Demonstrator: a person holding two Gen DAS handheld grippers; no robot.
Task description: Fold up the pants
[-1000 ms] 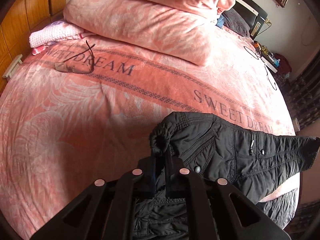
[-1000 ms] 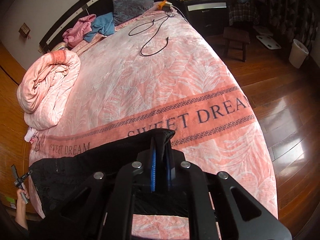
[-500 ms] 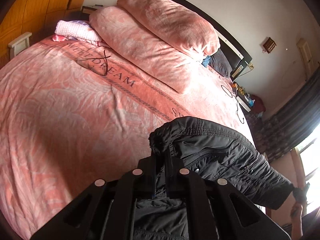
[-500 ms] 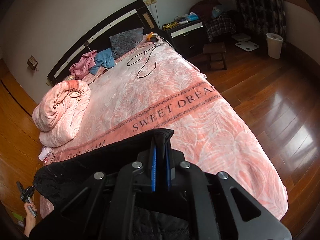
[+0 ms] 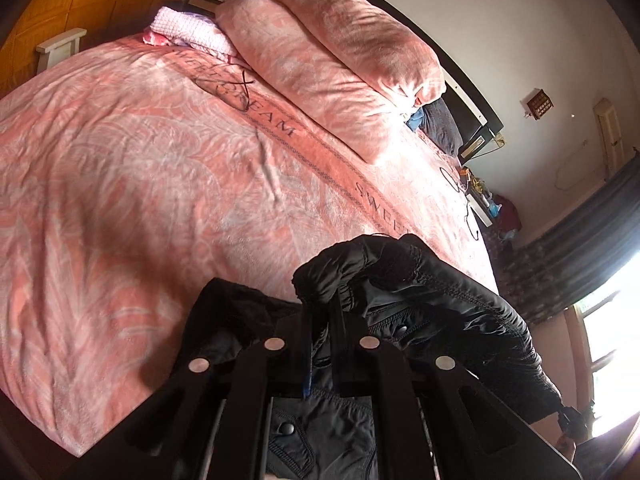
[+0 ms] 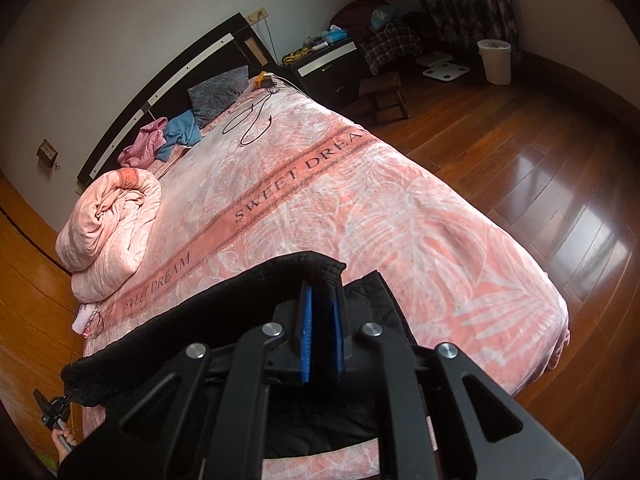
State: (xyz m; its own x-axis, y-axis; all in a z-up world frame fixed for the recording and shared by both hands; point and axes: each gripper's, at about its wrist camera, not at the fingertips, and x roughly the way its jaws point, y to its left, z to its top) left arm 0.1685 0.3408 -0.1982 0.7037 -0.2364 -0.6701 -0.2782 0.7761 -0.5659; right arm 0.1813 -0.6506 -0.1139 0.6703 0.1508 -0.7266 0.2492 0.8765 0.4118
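left claw [image 5: 322,312] clamped on gathered waistband corner of black pants [image 5: 432,300] | right claw [image 6: 320,304] pinching opposite waistband corner [image 6: 316,266] | pants held stretched between claws above foot of bed | pink SWEET DREAM blanket [image 6: 360,200] beneath | rolled quilt [image 6: 108,228] near headboard

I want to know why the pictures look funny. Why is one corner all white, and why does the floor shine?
Left wrist view: the window is blown out white by daylight, and the bed bulges from the fisheye lens. Right wrist view: the floor shines with glare, and the corners go dark.
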